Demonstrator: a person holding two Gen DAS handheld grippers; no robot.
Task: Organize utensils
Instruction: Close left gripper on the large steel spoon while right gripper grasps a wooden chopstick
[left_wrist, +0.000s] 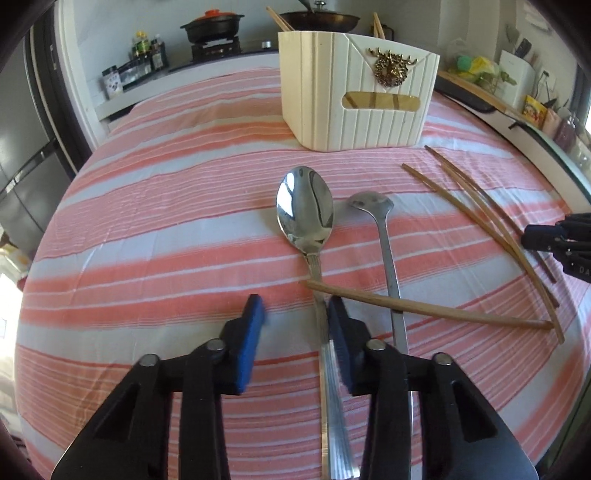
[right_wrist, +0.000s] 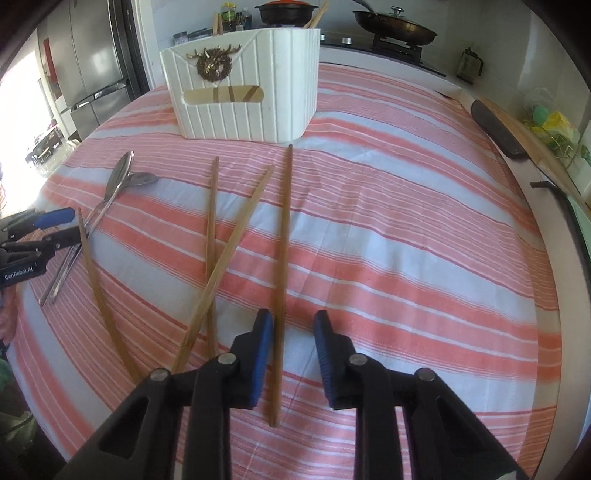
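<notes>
Four wooden chopsticks (right_wrist: 282, 258) lie loose on the striped cloth, and two metal spoons (left_wrist: 306, 210) beside them. One white utensil holder (left_wrist: 354, 96) stands there, holding more chopsticks, count unclear.

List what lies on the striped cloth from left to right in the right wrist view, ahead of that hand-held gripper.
Left hand-held gripper at the edge → two metal spoons → lone chopstick → two crossed chopsticks → straight chopstick that runs between the open fingers of the right hand-held gripper.
</notes>
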